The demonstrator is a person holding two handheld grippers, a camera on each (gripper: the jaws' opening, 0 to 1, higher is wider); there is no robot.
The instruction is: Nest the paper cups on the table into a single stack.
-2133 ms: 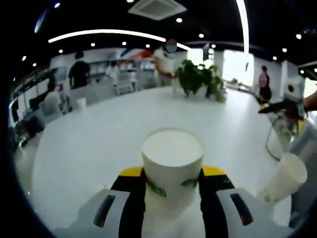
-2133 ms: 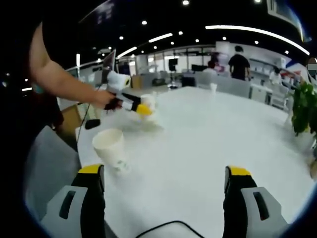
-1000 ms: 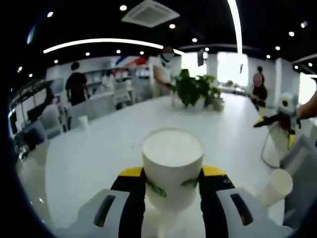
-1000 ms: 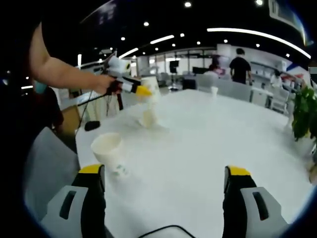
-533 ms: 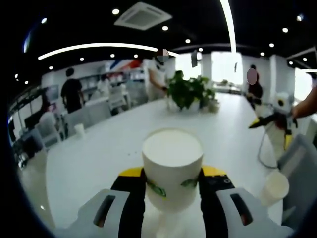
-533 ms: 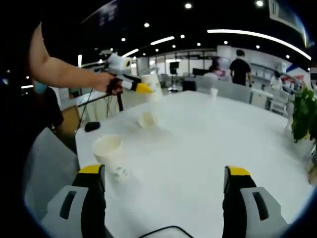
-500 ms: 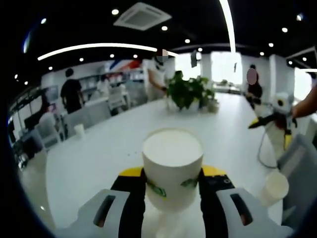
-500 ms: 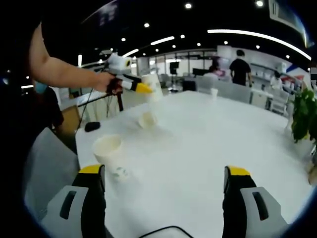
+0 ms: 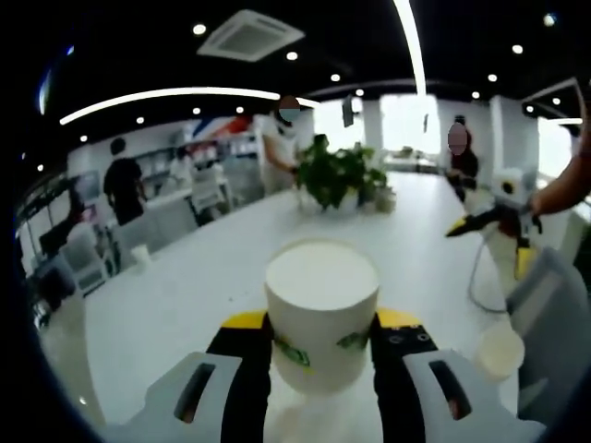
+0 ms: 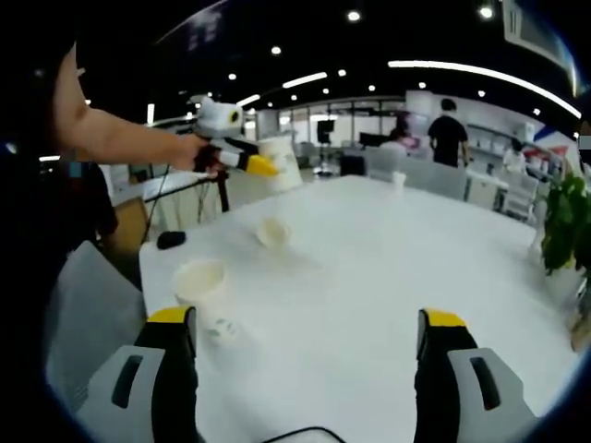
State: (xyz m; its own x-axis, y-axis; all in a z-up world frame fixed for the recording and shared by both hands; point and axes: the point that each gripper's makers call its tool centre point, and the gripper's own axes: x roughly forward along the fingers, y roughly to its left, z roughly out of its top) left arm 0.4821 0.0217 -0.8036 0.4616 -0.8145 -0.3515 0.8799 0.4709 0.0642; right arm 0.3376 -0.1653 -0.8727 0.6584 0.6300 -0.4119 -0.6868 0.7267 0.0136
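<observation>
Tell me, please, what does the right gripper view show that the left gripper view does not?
The right gripper view adds a loose paper cup standing on the table near the left gripper, plus a black object. The left gripper view adds the ceiling air unit. Both share the held cup, the near cup and the plant.

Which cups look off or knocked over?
None knocked over. Two cups stand open-end up on the table: the near cup and the far cup. The left gripper holds a third cup, base toward the camera, raised above them.
</observation>
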